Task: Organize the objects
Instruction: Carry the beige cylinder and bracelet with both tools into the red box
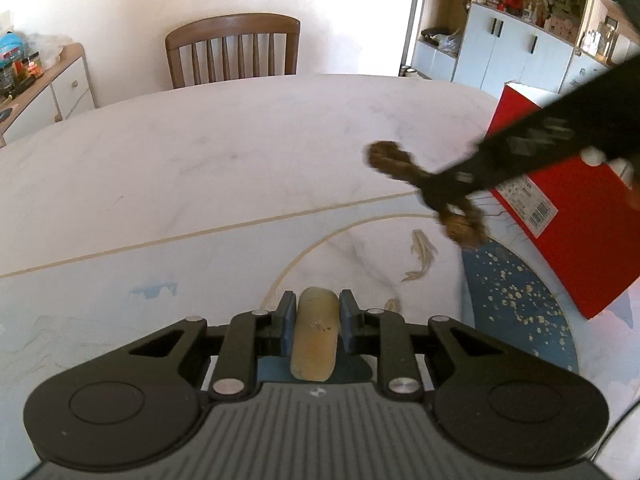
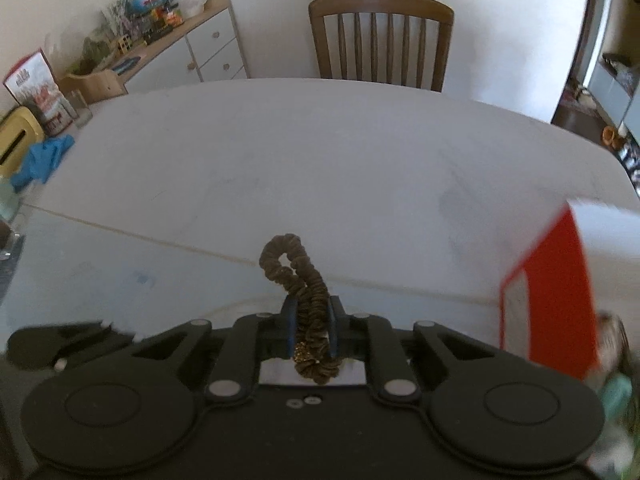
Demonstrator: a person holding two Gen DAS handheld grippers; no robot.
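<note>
In the left wrist view my left gripper (image 1: 315, 309) is shut on a tan, rounded cylinder-shaped piece (image 1: 314, 336) that pokes forward between the blue pads, just above the table. My right gripper (image 2: 313, 312) is shut on a brown scrunchie (image 2: 298, 270), whose loop sticks out ahead of the pads. From the left wrist camera that right gripper (image 1: 442, 200) reaches in from the upper right, blurred, with the scrunchie (image 1: 390, 160) hanging out both sides, above the table and in front of a red box (image 1: 568, 216).
The white marble-look table (image 1: 200, 168) carries a round blue-and-gold fish pattern (image 1: 516, 300). The red box (image 2: 560, 292) stands at the right. A wooden chair (image 2: 380, 36) is at the far edge. A blue cloth (image 2: 42, 162) and other clutter lie at the table's left.
</note>
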